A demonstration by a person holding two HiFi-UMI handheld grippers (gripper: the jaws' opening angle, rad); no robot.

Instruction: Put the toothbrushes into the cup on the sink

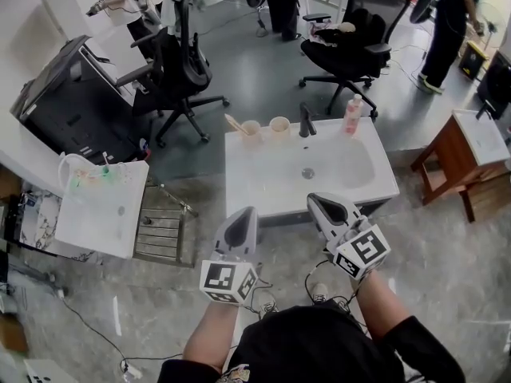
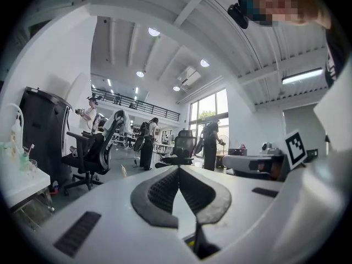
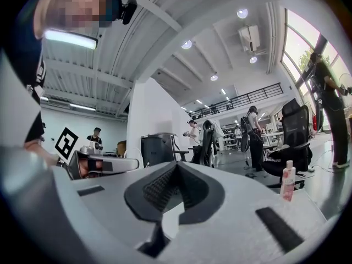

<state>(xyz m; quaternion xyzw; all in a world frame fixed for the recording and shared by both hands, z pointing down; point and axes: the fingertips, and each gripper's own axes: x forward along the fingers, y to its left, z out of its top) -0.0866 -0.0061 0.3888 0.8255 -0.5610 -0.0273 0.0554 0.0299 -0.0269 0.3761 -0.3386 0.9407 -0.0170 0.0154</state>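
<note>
A brush (image 1: 234,122) leans in the left cup (image 1: 251,128) at the back of the sink (image 1: 263,183); the right cup (image 1: 279,124) looks empty. Both cups seem light and stand close together beside the tap (image 1: 306,121), so a hasty reach could tip either one. The left tool (image 1: 247,214) has its jaws pressed together on nothing, near the sink's front edge. The right tool (image 1: 318,204) is likewise closed and empty.
</note>
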